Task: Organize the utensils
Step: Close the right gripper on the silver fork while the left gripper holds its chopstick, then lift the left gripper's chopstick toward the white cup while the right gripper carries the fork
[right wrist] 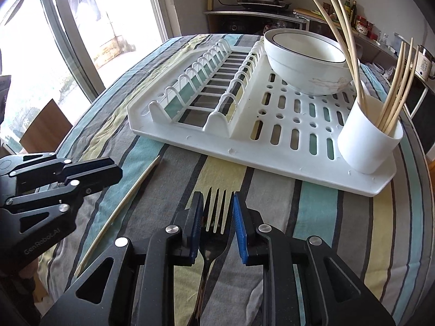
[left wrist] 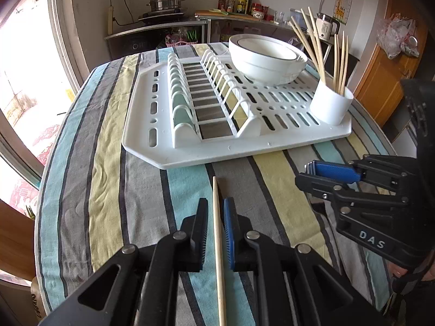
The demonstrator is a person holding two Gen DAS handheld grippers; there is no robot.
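Straddling a pale wooden chopstick [left wrist: 218,244], the left gripper [left wrist: 216,233] stood slightly parted, pads not touching. Only the right wrist view showed the right gripper [right wrist: 218,228] clamping 1 dark metal fork [right wrist: 214,217].

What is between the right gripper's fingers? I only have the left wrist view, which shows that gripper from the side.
Observer: The right gripper has a fork between its fingers, tines pointing toward the dish rack. I cannot tell whether it is clamped.
Operator: Any fault on the bowl?
Observer: The bowl has thin brownish marks low on its wall, on the side facing the chopstick cup.
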